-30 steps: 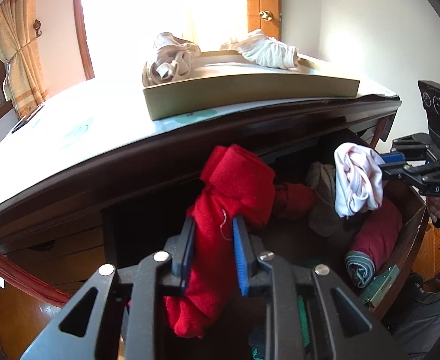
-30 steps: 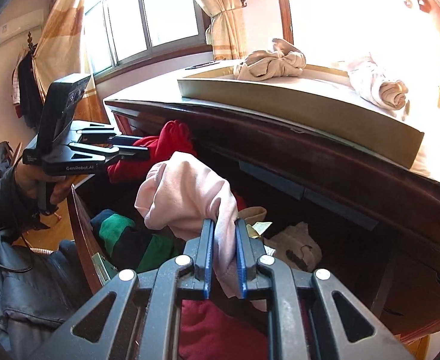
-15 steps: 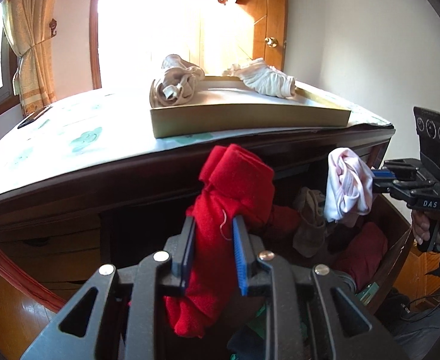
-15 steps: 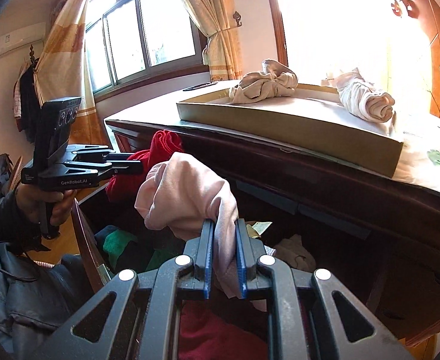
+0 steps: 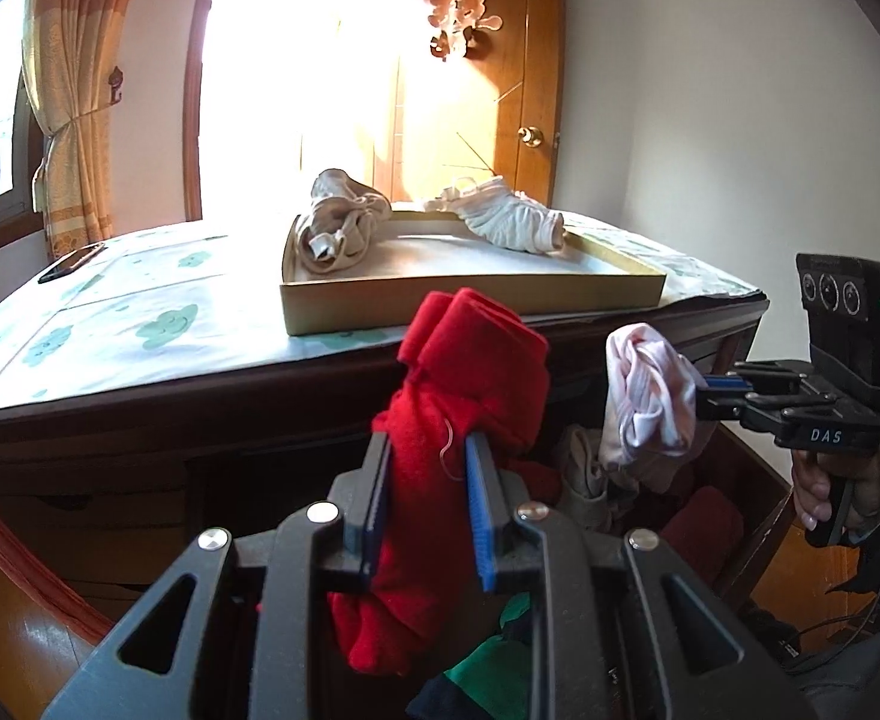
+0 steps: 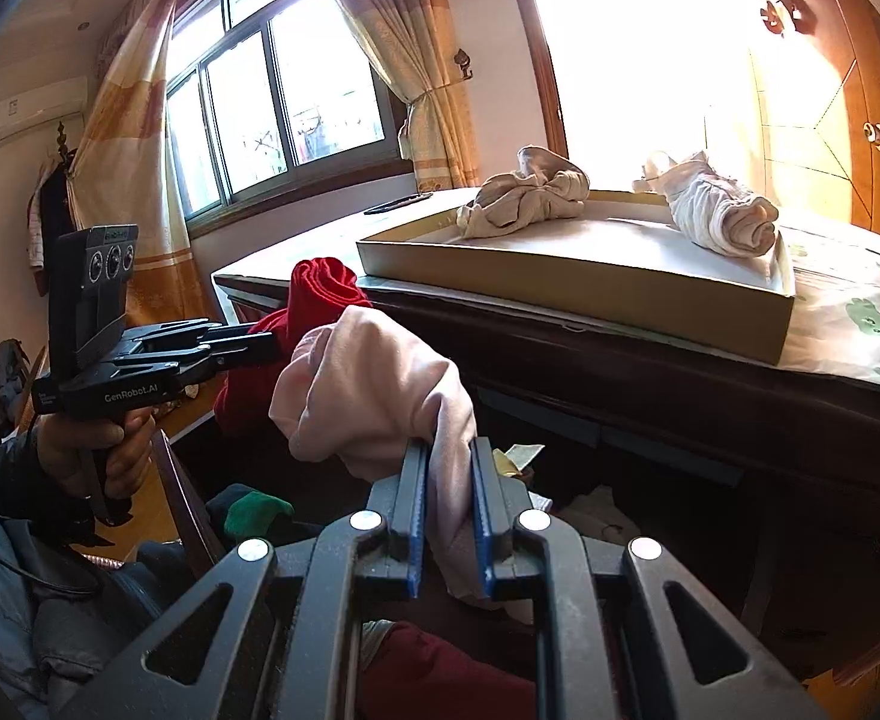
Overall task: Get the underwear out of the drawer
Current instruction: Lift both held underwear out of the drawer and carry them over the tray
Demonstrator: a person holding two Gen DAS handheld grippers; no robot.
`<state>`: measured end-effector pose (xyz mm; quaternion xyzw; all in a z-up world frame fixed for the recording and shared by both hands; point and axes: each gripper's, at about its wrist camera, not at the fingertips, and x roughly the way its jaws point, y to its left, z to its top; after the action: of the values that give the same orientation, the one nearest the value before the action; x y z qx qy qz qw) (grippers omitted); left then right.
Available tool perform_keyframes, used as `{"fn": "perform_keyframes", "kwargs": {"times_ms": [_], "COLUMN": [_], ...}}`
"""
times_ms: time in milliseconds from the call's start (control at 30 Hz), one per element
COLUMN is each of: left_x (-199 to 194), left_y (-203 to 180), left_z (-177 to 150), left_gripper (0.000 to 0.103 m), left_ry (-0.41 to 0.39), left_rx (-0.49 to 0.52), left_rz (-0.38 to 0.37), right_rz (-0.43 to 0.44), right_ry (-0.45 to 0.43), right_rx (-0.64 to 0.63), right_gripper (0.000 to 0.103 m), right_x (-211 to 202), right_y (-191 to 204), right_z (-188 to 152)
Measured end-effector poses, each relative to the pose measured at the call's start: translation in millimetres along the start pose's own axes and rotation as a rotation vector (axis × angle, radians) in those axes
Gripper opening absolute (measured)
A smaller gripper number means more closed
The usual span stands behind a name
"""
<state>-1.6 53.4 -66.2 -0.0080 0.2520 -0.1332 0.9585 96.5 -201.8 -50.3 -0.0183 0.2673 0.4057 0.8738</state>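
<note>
Both garments are lifted above the drawer, each pinched in a gripper.

The red underwear point(image 5: 457, 420) sits clamped in the left gripper point(image 5: 428, 504), the pink underwear point(image 6: 380, 396) in the right gripper point(image 6: 447, 516); carry both level onto the tray point(image 5: 469, 300). Only the right view shows the window point(image 6: 272, 102).

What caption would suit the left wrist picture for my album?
Left gripper clamps red underwear above the open drawer; right gripper holds a pink piece.
</note>
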Motion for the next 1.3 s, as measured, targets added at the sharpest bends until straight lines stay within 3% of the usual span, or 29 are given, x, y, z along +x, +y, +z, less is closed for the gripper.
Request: {"fn": "perform_keyframes", "kwargs": {"times_ms": [1300], "left_x": [-27.5], "left_y": [-15.0], "left_z": [50.3], "left_gripper": [0.022], "left_ry": [-0.136], "left_rx": [0.006], "left_rz": [0.053], "right_rz": [0.023], "right_ry": [-0.163], "right_rx": [0.092], "right_gripper": [0.015], "right_x": [-26.5], "right_y": [5.3], "right_z": [28.3]}}
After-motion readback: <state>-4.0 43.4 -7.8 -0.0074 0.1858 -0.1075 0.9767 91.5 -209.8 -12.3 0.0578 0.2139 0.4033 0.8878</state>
